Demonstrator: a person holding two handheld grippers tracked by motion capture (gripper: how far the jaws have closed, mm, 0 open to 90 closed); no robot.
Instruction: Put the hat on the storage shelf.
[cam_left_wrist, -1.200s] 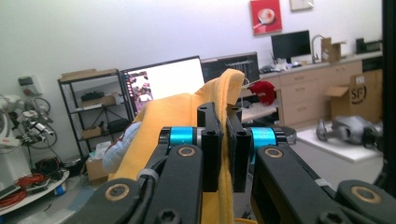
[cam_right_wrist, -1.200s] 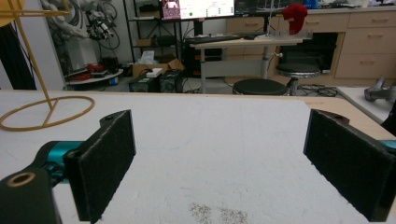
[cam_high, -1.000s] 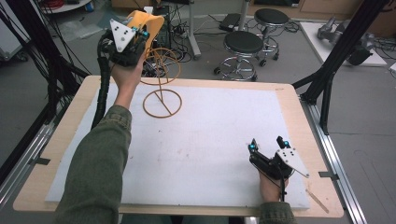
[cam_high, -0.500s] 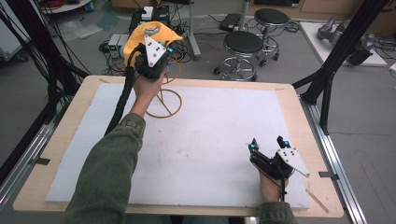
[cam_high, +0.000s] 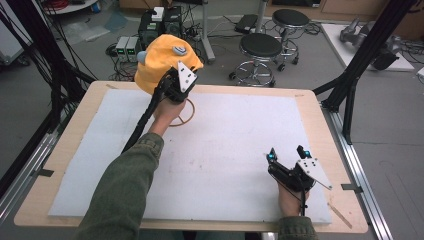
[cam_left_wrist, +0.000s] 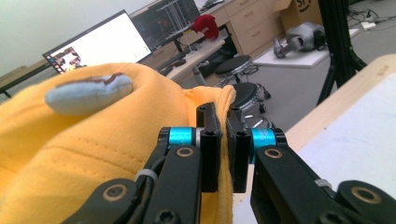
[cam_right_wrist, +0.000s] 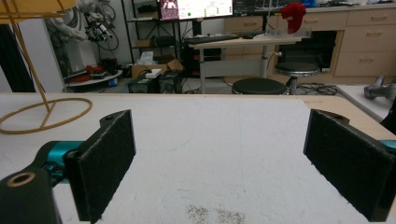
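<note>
Your left claw (cam_high: 172, 85) clenched on yellow cap (cam_high: 159, 62), upper left of frame, above wire stand (cam_high: 181, 114). Right claw (cam_high: 287, 156) released, lower right over white desk (cam_high: 235, 130). Stools (cam_high: 261, 47) behind.

Stitched yellow cloth cap (cam_left_wrist: 84, 154), gold wire stand (cam_high: 181, 116), seemingly foam-covered, matt white table (cam_high: 240, 135)

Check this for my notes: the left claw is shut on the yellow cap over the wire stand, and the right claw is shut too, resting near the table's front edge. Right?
One thing is off. The right claw is open, not shut: the right gripper view shows its two pads standing wide apart over the white mat. The rest holds: the left claw is shut on the yellow cap over the wire stand.
</note>
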